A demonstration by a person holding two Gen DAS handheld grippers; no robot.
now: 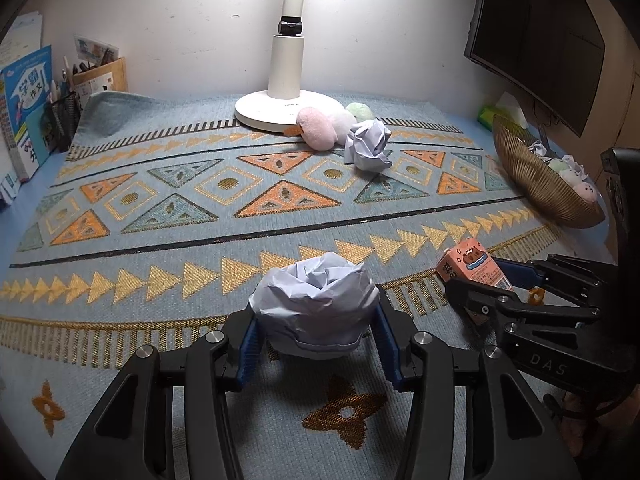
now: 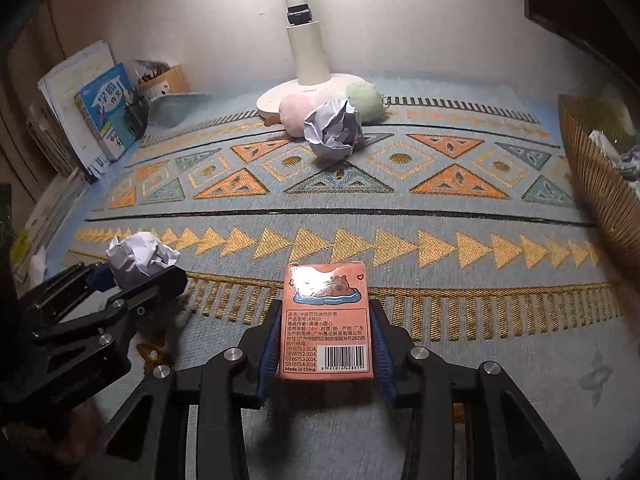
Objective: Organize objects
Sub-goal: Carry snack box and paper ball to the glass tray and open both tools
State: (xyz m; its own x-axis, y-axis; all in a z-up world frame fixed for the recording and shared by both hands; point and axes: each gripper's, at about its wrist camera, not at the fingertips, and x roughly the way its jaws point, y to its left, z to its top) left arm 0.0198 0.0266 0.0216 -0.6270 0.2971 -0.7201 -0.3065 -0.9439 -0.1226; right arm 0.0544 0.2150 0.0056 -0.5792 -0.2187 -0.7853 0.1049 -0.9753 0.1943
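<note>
My left gripper [image 1: 316, 332] has its jaws part-open around a crumpled ball of pale paper [image 1: 316, 312], the blue pads pressing its two sides; it sits at the lower centre of the left wrist view, low over the patterned mat [image 1: 168, 216]. In the right wrist view the same ball [image 2: 140, 258] shows at the left edge, between the left gripper's [image 2: 132, 280] black fingers.

My right gripper [image 2: 326, 344] has its jaws shut on a small salmon-pink card box [image 2: 326, 328], pads flat against both long edges, barcode side facing the camera, at the lower centre of that frame. From the left wrist view the box [image 1: 472, 266] appears at the lower right, gripped by the right gripper [image 1: 492, 284], just above the mat.

Further out, a second crumpled paper ball [image 1: 368, 144] lies on the mat at upper centre, touching a pink plush toy [image 1: 318, 128]. Behind it lie a white plush [image 1: 342, 120] and a green plush [image 1: 360, 110], all crowded against the round base of a white lamp [image 1: 286, 60].

At the right edge a gold ribbed bowl [image 1: 532, 176] holds more paper and small plush pieces. A dark monitor [image 1: 536, 36] hangs in the upper right. At the left edge, books [image 1: 24, 108] stand upright beside a mesh pen holder [image 1: 64, 116] and a wooden box [image 1: 102, 74] on the tabletop.
</note>
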